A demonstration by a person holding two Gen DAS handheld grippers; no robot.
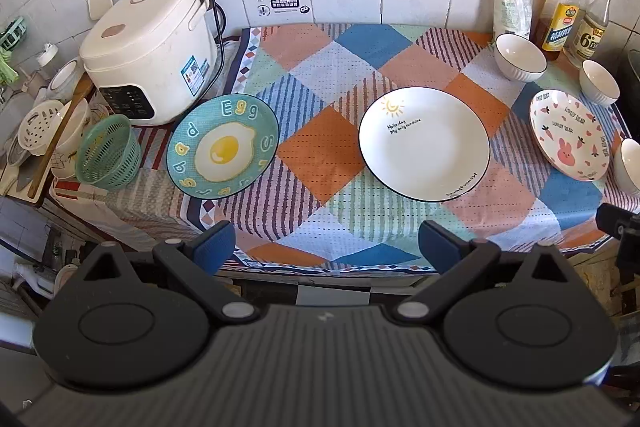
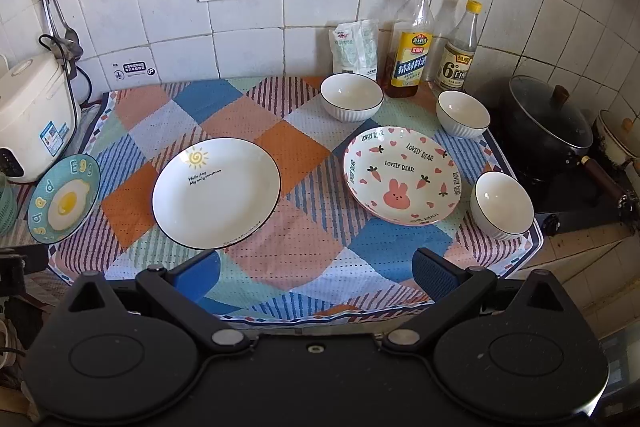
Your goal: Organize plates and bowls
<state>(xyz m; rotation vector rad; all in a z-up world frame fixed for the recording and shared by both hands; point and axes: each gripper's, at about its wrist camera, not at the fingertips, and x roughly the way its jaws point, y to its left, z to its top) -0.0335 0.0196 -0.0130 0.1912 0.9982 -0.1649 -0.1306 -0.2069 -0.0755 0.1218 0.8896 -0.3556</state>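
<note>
Left wrist view: the left claw (image 1: 326,247) hangs released and empty over the bench's near edge, its blue pads spread wide. On the patchwork cloth (image 1: 320,155) the egg plate (image 1: 223,149) lies at the left edge, just beside the rice cooker (image 1: 148,51) and a green basket (image 1: 108,151); the white sun plate (image 1: 424,143) sits mid-bench.

Right wrist view: the right claw (image 2: 316,273) is likewise released, holding nothing, above the near edge. The rabbit plate (image 2: 402,175) lies right of centre, with three white bowls (image 2: 351,101) around it — one at the back by the oil bottle (image 2: 410,43), one at the right edge, one at the near right corner.

Nothing is stacked yet. The likely risks: the corner bowl (image 2: 502,205) being nudged off the bench, a shallow plate rim slipping from the pads, or the cloth dragging and shifting the other dishes.
</note>
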